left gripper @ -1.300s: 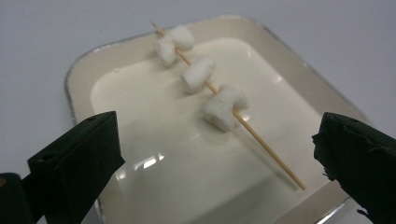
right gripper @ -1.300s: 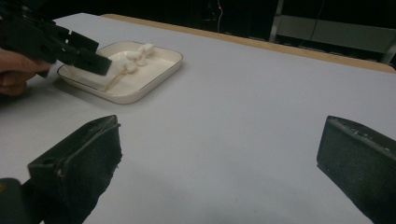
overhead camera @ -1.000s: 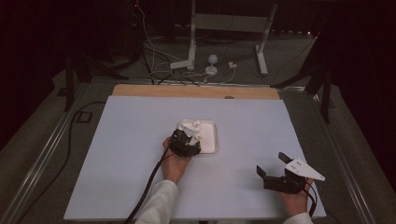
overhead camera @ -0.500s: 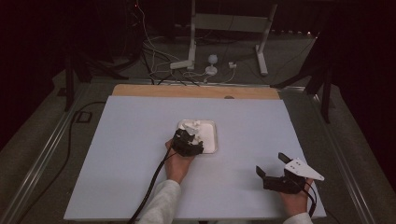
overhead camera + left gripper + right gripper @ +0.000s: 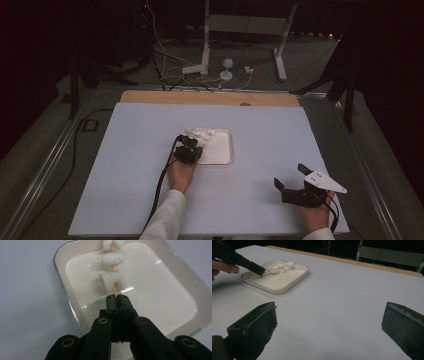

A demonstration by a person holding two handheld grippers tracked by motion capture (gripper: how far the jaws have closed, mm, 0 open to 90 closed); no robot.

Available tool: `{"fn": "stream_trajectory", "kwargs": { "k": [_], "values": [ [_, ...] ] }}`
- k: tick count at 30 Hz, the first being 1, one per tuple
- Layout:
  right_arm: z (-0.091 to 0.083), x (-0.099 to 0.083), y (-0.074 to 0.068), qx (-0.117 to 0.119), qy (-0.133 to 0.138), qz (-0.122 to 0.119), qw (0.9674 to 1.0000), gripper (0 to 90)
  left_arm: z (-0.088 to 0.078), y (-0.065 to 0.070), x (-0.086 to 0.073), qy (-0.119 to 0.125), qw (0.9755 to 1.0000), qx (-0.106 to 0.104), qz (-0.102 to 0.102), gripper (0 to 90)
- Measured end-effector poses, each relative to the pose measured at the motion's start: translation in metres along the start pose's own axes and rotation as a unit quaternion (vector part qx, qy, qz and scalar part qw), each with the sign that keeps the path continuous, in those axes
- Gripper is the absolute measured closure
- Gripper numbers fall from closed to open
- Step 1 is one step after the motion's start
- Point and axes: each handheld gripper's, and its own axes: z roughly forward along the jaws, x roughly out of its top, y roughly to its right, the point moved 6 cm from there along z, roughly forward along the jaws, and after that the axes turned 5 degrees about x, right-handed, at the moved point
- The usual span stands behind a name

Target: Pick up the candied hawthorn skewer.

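Note:
A thin wooden skewer (image 5: 114, 288) carries three white marshmallows (image 5: 112, 281) over a shallow white tray (image 5: 58, 270). My left gripper (image 5: 116, 297) has just been closing and is now shut on the skewer's near end, with the jaws pressed together around the stick. In the high view the left gripper (image 5: 191, 144) sits at the tray's (image 5: 231, 147) left edge, with the marshmallows (image 5: 201, 134) beyond it. My right gripper (image 5: 291, 176) rests open near the table's front right, with nothing between its jaws (image 5: 329, 322). The right gripper view also takes in the tray (image 5: 287, 286) and the marshmallows (image 5: 279, 267).
The tray lies mid-table on a pale blue-white tabletop (image 5: 125, 150) with a wooden strip (image 5: 210, 98) along the far edge. Beyond the table are a stand's legs (image 5: 280, 55) and cables (image 5: 165, 60) on the floor. A black cable (image 5: 162, 180) trails from the left gripper.
The left hand and its gripper have shifted slightly left and toward me at the tray's edge. The right gripper has not moved.

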Motion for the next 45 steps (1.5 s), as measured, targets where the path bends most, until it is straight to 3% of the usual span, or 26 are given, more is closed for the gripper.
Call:
{"fn": "stream_trajectory", "kwargs": {
  "k": [5, 10, 14, 27, 36, 41, 45],
  "values": [
    [-0.001, -0.001, 0.002, -0.003, 0.0, 0.004, 1.0, 0.0, -0.015, -0.003, -0.006, -0.01, 0.9998, -0.019, 0.002, 90.0],
    [0.0, -0.001, 0.0, -0.003, -0.003, 0.001, 1.0, 0.0, -0.012, -0.004, -0.014, -0.033, 0.9991, -0.024, 0.013, 89.1],
    [0.001, -0.001, 0.0, -0.003, -0.004, 0.001, 1.0, 0.0, -0.011, -0.004, -0.013, -0.031, 0.999, -0.029, 0.012, 90.0],
    [0.001, -0.001, 0.001, -0.002, -0.003, 0.005, 1.0, 0.0, -0.044, -0.016, -0.008, 0.028, 0.9977, -0.061, -0.005, 90.0],
    [0.001, 0.0, 0.002, 0.0, -0.002, 0.009, 1.0, 0.0, -0.063, -0.029, -0.01, 0.069, 0.9917, -0.108, -0.009, 90.0],
    [0.002, 0.0, 0.001, 0.002, -0.002, 0.009, 1.0, 0.0, -0.073, -0.036, -0.012, 0.094, 0.9879, -0.123, -0.008, 90.0],
    [0.003, 0.001, -0.001, 0.003, -0.001, 0.009, 1.0, 0.0, -0.081, -0.038, -0.019, 0.117, 0.9839, -0.135, 0.006, 90.0]
  ]
}}
